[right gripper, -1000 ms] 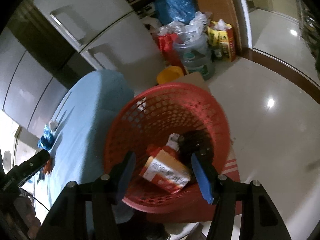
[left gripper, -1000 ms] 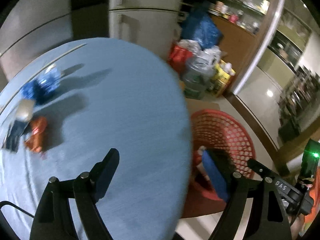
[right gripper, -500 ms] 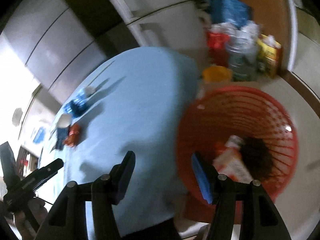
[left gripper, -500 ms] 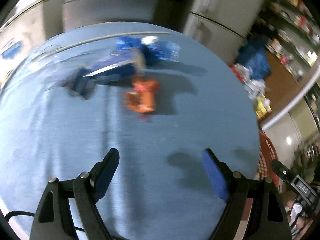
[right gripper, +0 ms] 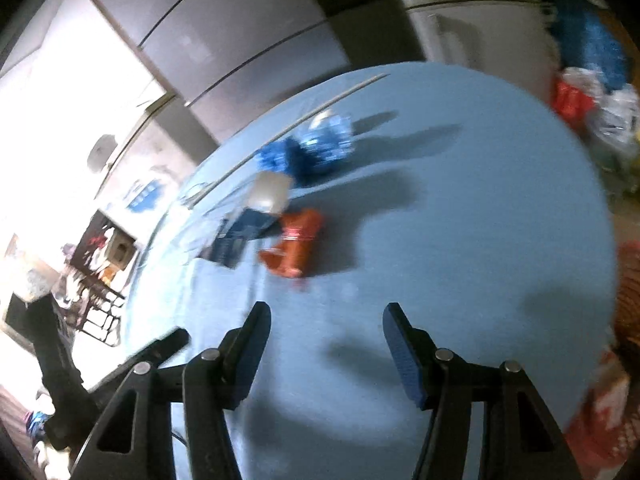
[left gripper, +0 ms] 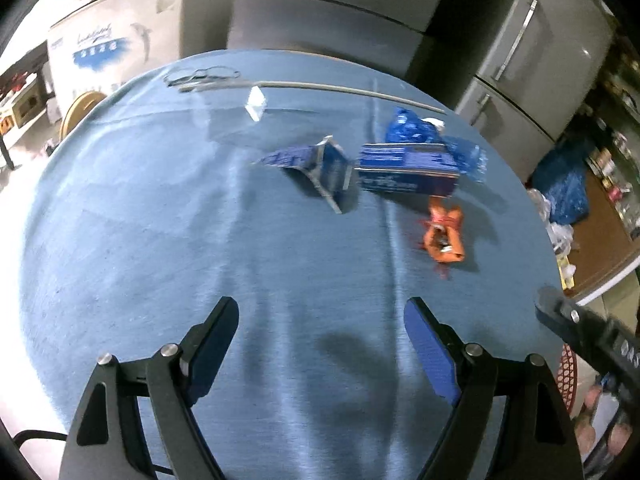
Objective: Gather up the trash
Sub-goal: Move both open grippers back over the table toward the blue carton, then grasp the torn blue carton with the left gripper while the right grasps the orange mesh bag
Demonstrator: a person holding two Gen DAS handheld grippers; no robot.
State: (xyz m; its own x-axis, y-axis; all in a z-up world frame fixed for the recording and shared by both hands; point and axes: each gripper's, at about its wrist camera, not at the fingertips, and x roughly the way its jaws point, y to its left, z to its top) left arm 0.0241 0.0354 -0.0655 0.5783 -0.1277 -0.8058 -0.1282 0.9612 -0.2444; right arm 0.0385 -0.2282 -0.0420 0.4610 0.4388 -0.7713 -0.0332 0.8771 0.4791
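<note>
Both grippers swung from basket (right gripper: 628,280) back over surface (left gripper: 160,240); jaws spread, empty. Wrapper (left gripper: 444,236), boxes (left gripper: 408,170) left to collect.

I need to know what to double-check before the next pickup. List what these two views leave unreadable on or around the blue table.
- Red basket: right wrist view, cut off by the picture's edge; contents unseen.
- Print on the blue carton: left wrist view, too small and smeared to read.
- Orange wrapper: right wrist view, motion blur hides its label.
- Thin wire object at the table's far rim: left wrist view, too small to identify.
</note>
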